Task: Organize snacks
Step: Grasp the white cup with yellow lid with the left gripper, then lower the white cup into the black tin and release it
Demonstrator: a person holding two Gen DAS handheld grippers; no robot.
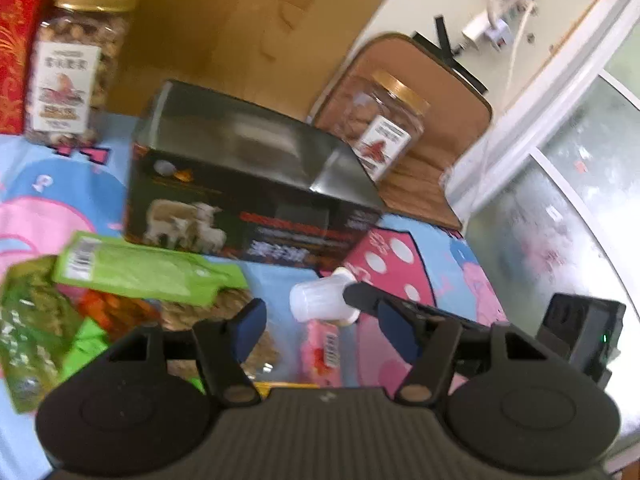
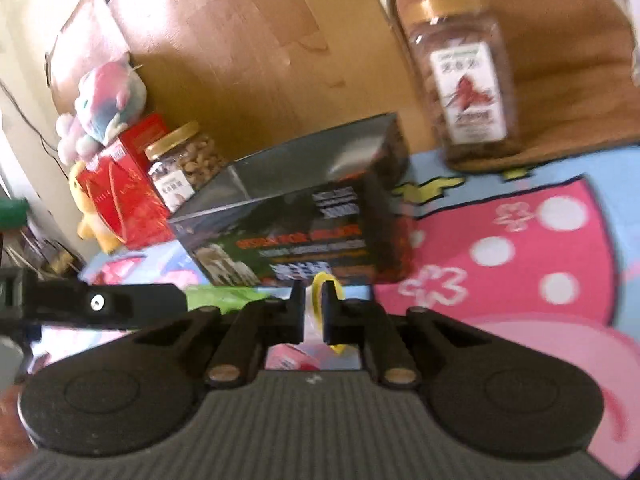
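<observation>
A dark snack box with a sheep picture (image 1: 248, 184) (image 2: 304, 224) lies on the cartoon cloth. Green packets (image 1: 148, 268) and a pink packet (image 1: 326, 354) lie in front of it. A gold-lidded nut jar (image 1: 76, 64) (image 2: 184, 164) stands at the back left, another jar (image 1: 384, 136) (image 2: 464, 80) on the brown cushion. My left gripper (image 1: 320, 320) is open above the packets. My right gripper (image 2: 314, 312) is shut on a small white bottle with a yellow band (image 2: 332, 286), also shown in the left wrist view (image 1: 320, 304).
A cardboard sheet (image 1: 224, 20) stands behind the box. A red box (image 2: 124, 188) with plush toys (image 2: 104, 108) is at the far left. A brown cushion (image 1: 432, 92) lies at the back right, plugs and cables (image 1: 496, 24) beyond it.
</observation>
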